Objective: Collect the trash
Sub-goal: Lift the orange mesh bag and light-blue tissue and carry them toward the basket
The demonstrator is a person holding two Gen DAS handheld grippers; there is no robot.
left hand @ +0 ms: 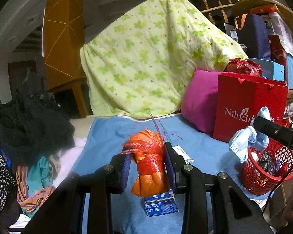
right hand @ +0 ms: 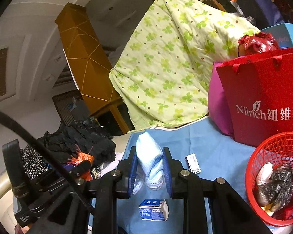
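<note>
Orange bundle [left hand: 149, 167] bound with red string, clamped in left gripper [left hand: 148, 162]; crumpled pale-blue mask [right hand: 149, 160] pinched in right gripper [right hand: 149, 167], red basket [right hand: 253, 177] at three o'clock.

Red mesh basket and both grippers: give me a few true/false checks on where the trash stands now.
1. The left gripper is shut on the orange bundle. True.
2. The right gripper is open with nothing in it. False: it is shut on the blue face mask.
3. The red basket already holds trash. True.
4. The small blue box lies in the basket. False: it lies on the blue sheet.
</note>
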